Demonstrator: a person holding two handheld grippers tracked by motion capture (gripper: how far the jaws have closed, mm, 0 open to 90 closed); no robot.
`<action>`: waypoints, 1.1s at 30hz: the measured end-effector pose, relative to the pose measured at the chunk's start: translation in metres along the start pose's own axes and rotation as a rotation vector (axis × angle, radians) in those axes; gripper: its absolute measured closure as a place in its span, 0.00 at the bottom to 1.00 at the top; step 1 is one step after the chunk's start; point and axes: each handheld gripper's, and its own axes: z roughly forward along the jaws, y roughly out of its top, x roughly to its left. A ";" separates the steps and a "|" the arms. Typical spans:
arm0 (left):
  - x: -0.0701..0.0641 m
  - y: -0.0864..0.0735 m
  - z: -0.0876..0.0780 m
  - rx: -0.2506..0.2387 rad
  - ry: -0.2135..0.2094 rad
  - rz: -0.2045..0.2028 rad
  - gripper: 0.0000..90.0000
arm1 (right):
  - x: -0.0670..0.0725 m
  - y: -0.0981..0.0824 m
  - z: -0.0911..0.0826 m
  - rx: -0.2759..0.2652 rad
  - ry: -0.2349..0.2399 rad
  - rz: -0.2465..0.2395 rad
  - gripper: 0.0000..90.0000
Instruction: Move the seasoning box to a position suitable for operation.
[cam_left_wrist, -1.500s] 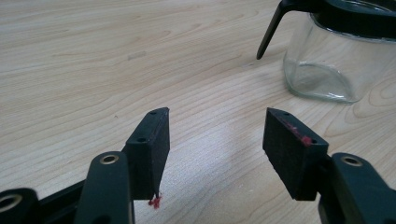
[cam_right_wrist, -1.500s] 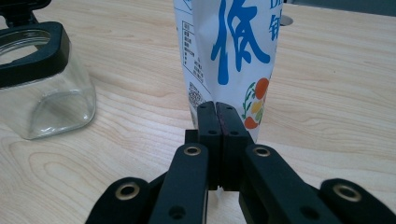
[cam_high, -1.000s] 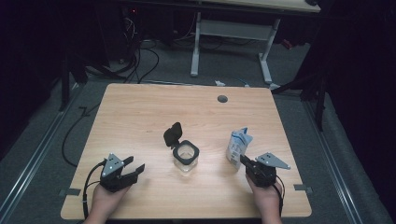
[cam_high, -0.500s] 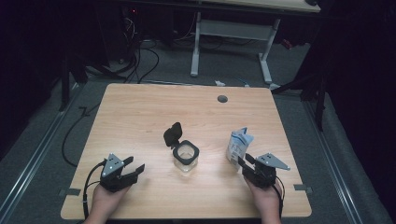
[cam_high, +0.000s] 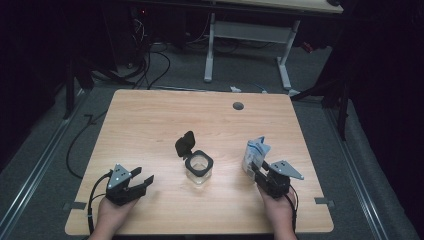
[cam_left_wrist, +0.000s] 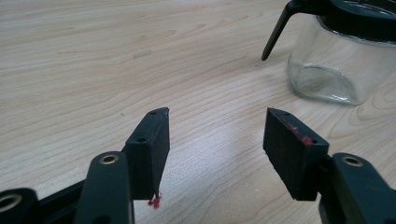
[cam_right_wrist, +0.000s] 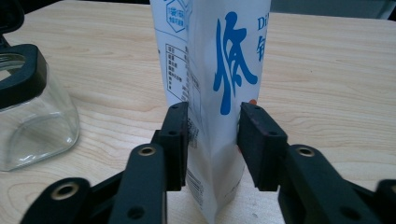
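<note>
So your right gripper (cam_right_wrist: 211, 140) has just been closing on the upright pouch (cam_right_wrist: 210, 60), ready to pour into the open jar (cam_high: 199, 166), while the left gripper (cam_left_wrist: 217, 140) idles wide open on the bench (cam_high: 150, 120).

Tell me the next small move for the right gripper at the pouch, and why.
Probably finish closing and lift. The right gripper straddles the standing white pouch, jaws just closing, pads at its sides. The glass jar stands open, lid flipped back. The left gripper waits open.
</note>
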 end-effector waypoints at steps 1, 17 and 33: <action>0.000 0.000 0.000 0.000 0.000 0.000 0.46 | 0.000 0.000 0.000 -0.001 -0.002 -0.002 0.72; 0.000 0.000 0.001 0.001 -0.004 -0.003 0.46 | 0.001 -0.007 -0.004 -0.064 -0.003 -0.029 0.82; 0.000 0.000 0.000 -0.004 -0.017 -0.013 0.45 | 0.004 -0.002 -0.003 -0.024 -0.021 -0.038 0.94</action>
